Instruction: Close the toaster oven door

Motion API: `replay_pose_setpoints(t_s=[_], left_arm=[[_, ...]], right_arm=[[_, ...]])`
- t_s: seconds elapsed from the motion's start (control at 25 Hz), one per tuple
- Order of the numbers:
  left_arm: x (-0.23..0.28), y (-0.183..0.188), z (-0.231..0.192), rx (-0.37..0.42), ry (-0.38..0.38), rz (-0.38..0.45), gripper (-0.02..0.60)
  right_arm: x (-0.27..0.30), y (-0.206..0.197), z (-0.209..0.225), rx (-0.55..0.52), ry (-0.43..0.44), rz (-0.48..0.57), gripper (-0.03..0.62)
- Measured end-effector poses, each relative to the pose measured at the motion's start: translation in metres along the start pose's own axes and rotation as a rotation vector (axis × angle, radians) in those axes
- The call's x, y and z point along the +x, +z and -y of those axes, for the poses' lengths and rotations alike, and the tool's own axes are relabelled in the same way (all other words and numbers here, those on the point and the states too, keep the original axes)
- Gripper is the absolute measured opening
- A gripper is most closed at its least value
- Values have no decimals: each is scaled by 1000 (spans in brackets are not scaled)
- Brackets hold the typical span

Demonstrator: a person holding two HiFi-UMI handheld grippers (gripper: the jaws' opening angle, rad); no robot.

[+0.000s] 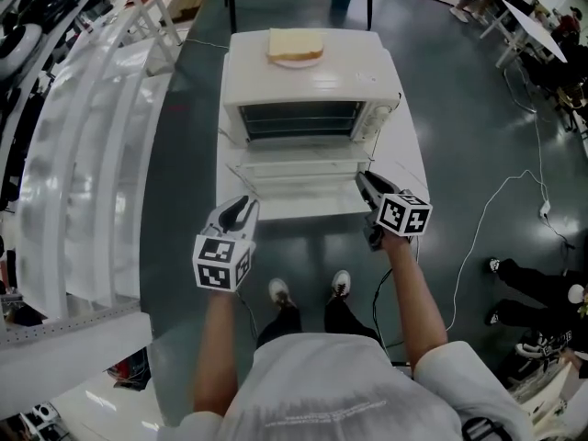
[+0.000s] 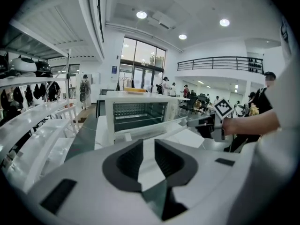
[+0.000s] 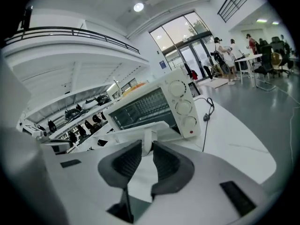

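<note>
The toaster oven is sitting on the white surface with its door hanging open, folded forward and down from the front opening, so the wire rack inside is showing. A slice of bread is lying on top of the oven. The right hand-held gripper is reaching in at the door's front right corner; in the right gripper view its jaws are standing partway closed, pinching a white piece of the door's handle between their tips. The left hand-held gripper is hovering over the surface just in front of the door's left corner, its jaws standing slightly apart and gripping nothing, clear of the door
</note>
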State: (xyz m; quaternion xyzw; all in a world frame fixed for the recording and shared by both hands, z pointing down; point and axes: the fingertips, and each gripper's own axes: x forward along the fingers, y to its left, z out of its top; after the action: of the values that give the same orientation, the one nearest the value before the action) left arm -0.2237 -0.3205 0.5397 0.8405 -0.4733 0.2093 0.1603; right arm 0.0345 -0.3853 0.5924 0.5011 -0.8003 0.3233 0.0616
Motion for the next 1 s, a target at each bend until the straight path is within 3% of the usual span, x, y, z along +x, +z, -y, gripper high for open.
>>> replay_pose_setpoints(t_s=[0.32, 1.0], left_arm=[[6, 23, 0, 7, 31, 27, 83], [11, 29, -23, -11, 78, 25, 83]], right_arm=[[27, 74, -3, -53, 2, 21, 89], [67, 130, 4, -124, -22, 46, 91]])
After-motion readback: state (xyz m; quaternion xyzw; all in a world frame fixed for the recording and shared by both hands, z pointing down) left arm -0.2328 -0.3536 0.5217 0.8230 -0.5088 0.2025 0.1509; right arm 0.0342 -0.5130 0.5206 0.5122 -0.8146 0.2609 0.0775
